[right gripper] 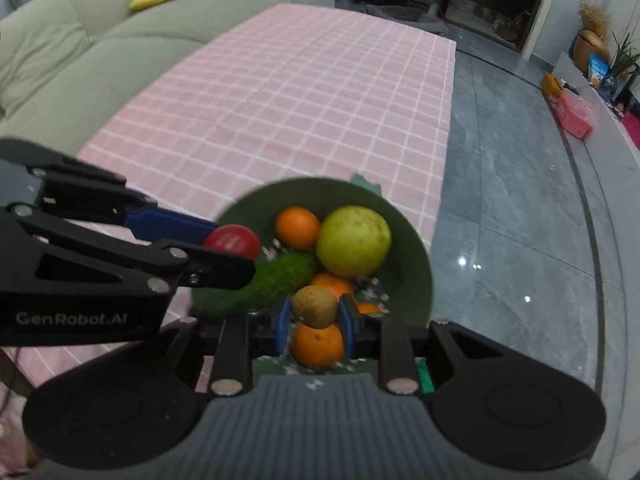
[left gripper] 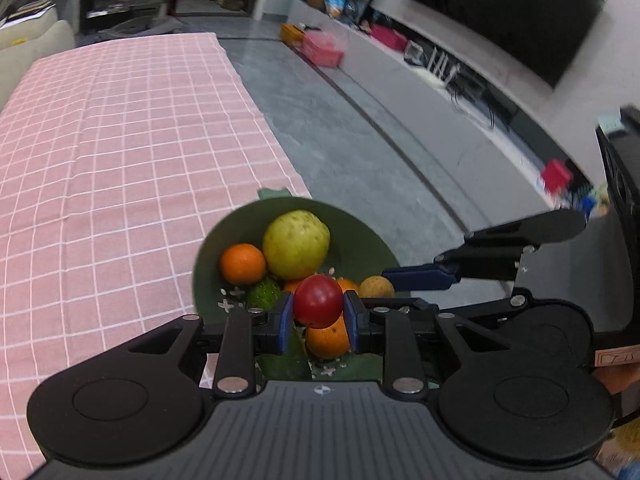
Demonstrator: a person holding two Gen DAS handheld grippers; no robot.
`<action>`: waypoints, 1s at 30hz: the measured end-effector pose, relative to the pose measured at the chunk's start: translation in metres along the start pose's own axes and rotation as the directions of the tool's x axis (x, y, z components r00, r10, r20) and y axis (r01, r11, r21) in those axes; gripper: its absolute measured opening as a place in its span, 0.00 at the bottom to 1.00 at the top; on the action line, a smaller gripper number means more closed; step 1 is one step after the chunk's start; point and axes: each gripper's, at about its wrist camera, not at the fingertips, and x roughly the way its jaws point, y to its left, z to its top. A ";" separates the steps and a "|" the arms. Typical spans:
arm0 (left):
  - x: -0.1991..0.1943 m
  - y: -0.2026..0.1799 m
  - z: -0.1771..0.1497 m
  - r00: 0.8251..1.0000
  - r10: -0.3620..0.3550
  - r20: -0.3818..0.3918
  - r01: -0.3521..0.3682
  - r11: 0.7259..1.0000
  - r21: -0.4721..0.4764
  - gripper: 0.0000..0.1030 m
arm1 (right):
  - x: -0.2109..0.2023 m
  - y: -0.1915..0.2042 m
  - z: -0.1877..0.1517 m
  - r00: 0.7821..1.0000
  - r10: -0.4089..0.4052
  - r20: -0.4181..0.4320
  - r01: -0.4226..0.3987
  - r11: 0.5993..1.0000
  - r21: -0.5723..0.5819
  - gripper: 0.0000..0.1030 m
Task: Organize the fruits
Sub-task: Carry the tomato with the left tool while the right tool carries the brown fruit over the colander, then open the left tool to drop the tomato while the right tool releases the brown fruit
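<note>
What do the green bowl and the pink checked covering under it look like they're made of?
Green bowl: probably glazed ceramic or hard plastic; smooth rigid rim, dull sheen, white flower print inside. The pictures can't settle which.
Pink checked covering: woven cloth, matte; soft creases run across it and its edge hangs limp over the side.

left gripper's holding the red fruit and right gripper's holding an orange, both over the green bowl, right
Not quite. The right gripper is shut on a small round brown fruit, not an orange; the right wrist view shows it clamped between the blue pads, with an orange lying below it. The rest holds: the left gripper holds the red fruit, both over the green bowl.
</note>
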 end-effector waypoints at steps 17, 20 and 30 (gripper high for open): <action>0.053 0.002 0.001 0.988 0.081 -0.131 -0.067 0.992 0.107 0.29 | 0.052 -0.011 -0.004 0.994 -0.036 -0.105 0.027 0.996 -0.088 0.21; 0.059 0.004 0.002 0.987 0.075 -0.142 -0.061 0.993 0.103 0.29 | 0.057 -0.011 -0.005 0.993 -0.029 -0.117 0.019 0.996 -0.088 0.21; 0.062 0.003 0.002 0.987 0.072 -0.143 -0.054 0.990 0.127 0.31 | 0.070 -0.010 -0.006 0.988 -0.021 -0.153 0.006 0.995 -0.097 0.21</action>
